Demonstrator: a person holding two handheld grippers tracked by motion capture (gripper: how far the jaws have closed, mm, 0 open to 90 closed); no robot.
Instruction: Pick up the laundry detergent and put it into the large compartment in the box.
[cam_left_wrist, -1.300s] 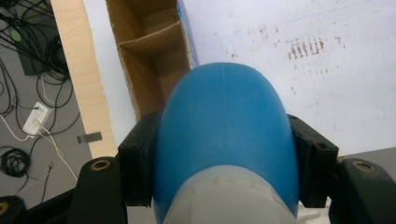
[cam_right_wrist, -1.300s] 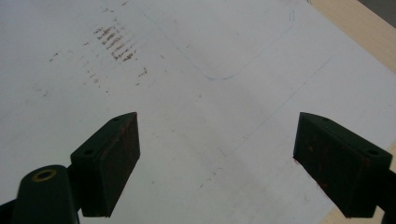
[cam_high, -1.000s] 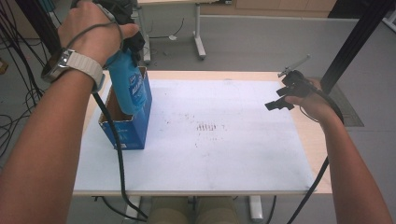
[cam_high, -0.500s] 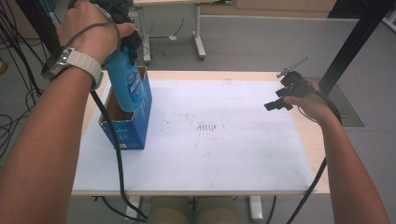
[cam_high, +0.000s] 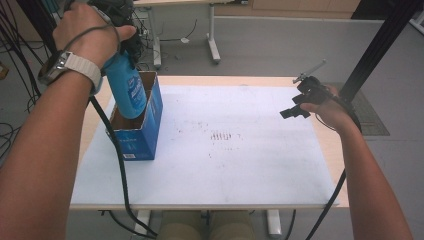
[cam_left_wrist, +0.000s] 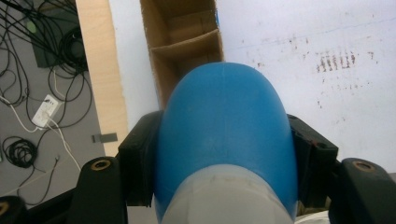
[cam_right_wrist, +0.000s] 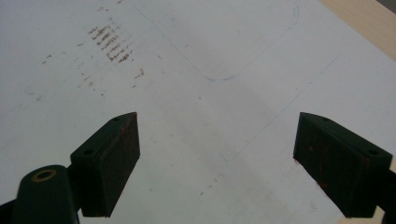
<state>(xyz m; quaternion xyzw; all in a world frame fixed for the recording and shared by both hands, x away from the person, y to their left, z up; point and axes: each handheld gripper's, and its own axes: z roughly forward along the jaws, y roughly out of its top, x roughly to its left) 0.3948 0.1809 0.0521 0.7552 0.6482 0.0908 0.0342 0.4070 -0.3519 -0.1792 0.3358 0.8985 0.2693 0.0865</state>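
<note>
Bright blue bottle with pale printing on its side and a whitish-grey band near the top. The box is blue outside with a white label patch, plain brown cardboard inside. White mat speckled with reddish-brown marks, on a light wood table. Black gripper pads.

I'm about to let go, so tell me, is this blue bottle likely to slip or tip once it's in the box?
The blue bottle looks smooth and rounded, so it may slip in the left claw. It is taller than the cardboard box, so it could lean. The divided compartments would probably prop it up.
</note>
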